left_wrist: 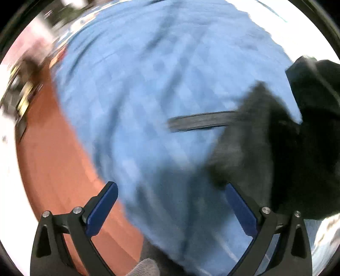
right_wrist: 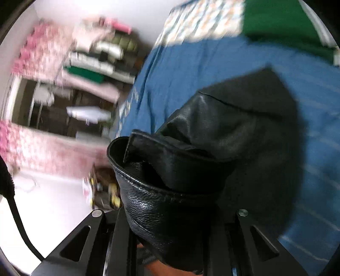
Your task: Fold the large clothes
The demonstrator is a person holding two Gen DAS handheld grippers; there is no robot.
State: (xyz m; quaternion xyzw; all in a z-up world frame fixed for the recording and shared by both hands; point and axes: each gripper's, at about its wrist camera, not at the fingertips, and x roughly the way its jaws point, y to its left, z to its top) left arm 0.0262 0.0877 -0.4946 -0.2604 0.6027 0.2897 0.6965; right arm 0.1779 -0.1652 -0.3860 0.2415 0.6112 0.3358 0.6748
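Note:
A black leather garment [right_wrist: 208,131] lies partly on a blue bedsheet [right_wrist: 191,63]. My right gripper [right_wrist: 170,216] is shut on a thick fold of its stitched edge, which hides the fingertips. In the left wrist view the garment [left_wrist: 276,148] is a dark blurred mass at the right, with a dark strap [left_wrist: 201,122] lying across the blue sheet [left_wrist: 148,85]. My left gripper [left_wrist: 170,208] is open and empty above the sheet, its blue pads [left_wrist: 102,210] wide apart, just left of the garment.
The bed edge drops to a reddish floor [left_wrist: 53,159] at the left. A green cloth [right_wrist: 276,21] and a patterned cloth [right_wrist: 201,19] lie at the far end of the bed. Pink flowered curtains [right_wrist: 42,53] and cluttered shelves [right_wrist: 99,59] stand beyond.

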